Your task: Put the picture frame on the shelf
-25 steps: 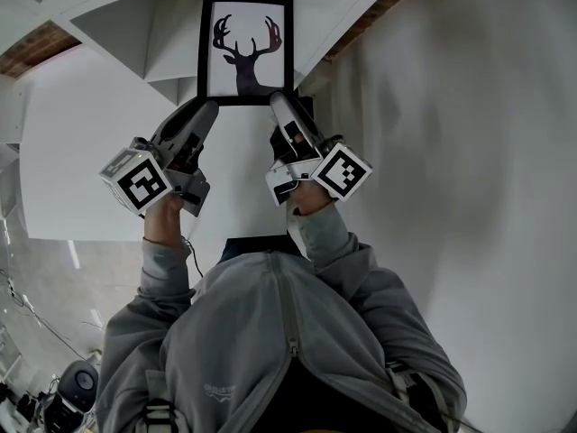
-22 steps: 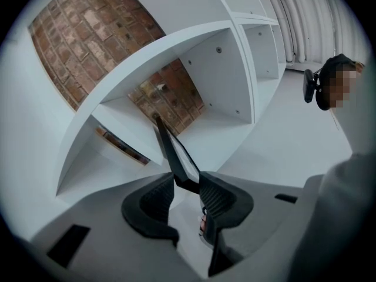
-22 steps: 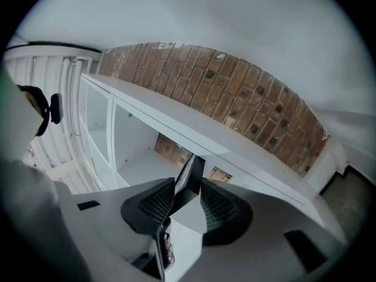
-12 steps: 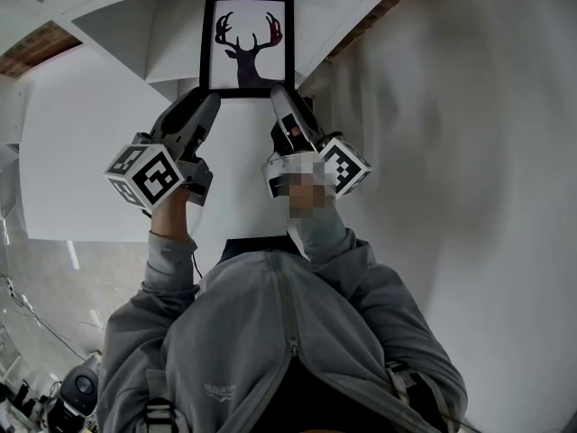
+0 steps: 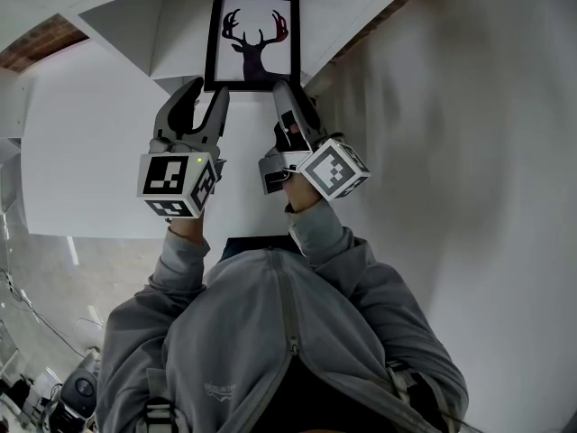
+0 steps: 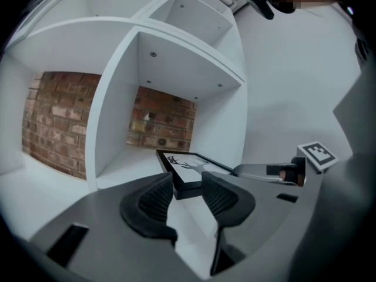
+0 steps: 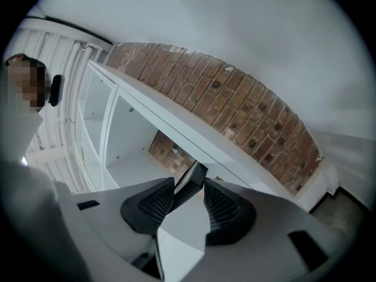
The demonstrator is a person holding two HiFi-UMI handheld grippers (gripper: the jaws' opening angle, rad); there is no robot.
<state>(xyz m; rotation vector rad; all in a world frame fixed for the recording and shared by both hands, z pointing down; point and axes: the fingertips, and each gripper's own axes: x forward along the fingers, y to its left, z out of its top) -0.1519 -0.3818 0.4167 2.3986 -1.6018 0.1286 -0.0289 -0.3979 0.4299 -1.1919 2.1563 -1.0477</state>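
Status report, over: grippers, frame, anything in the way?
Left gripper jaws just opening, frame corner at their tips, not clamped. Right gripper shut on frame's edge. Frame inside a shelf compartment. Nothing in the way.

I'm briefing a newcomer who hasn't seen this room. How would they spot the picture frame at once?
Find the white cubby shelf in front of the brick wall. The picture frame lies flat on the floor of one compartment. Its black border and dark antlered deer silhouette set it apart from the plain white boards around it.
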